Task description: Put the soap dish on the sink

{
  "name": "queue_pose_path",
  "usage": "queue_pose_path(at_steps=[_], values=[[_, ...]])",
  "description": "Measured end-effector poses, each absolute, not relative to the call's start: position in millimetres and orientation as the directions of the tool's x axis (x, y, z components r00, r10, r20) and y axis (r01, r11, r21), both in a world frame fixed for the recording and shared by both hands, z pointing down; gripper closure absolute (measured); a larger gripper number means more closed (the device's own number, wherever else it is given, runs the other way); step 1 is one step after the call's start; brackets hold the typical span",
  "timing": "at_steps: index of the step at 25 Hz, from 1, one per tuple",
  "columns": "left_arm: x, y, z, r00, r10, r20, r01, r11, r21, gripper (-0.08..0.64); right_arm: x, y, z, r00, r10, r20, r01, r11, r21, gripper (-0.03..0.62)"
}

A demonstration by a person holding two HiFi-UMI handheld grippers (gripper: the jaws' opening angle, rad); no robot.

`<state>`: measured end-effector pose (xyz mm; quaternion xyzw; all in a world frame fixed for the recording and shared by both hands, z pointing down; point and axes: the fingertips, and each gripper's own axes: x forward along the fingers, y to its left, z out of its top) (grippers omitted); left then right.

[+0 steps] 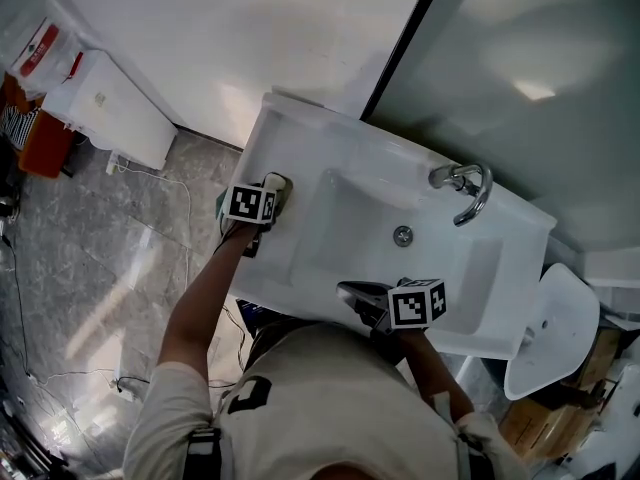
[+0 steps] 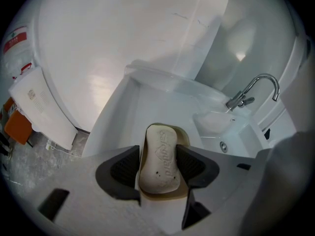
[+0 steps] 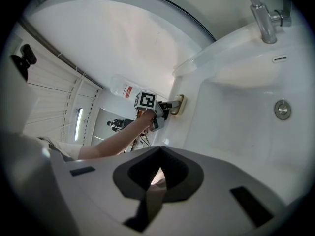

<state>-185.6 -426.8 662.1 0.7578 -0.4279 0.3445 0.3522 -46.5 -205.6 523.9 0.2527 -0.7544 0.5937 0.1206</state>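
A beige soap dish (image 2: pixel 183 134) with a pale bar of soap (image 2: pixel 160 156) in it rests on the left ledge of the white sink (image 1: pixel 480 298). My left gripper (image 2: pixel 160 170) is shut on the dish, one dark pad against each long side. From the head view the dish (image 1: pixel 278 182) lies just beyond the left gripper (image 1: pixel 268 196), at the basin's left rim. My right gripper (image 1: pixel 358 296) hovers over the sink's near edge, jaws shut on nothing. The right gripper view shows its own jaws (image 3: pixel 156 183) together, with the dish (image 3: pixel 178 103) far off at the left ledge.
A chrome faucet (image 1: pixel 465 190) stands at the sink's far right and a drain (image 1: pixel 403 235) sits in the basin. There is a white box (image 1: pixel 110 108) on the floor to the left, a white toilet (image 1: pixel 550 338) to the right, and cables across the grey floor (image 1: pixel 100 268).
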Motion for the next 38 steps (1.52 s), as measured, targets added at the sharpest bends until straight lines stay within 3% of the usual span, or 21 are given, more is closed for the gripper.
queue_pose_path(at_steps=[32,38], values=[[-159,-484,662,0.38,-0.502,0.777,-0.909,-0.36,0.212,0.307,-38,-183,530,-0.79,-0.288,0.541,-0.592,0.127,-0.796,0.581],[-163,-483,643,0.382,-0.537,0.752,-0.905,-0.382,0.187,0.247,-42,-181,530,-0.782,-0.299,0.547,-0.602,0.134,-0.787,0.581]])
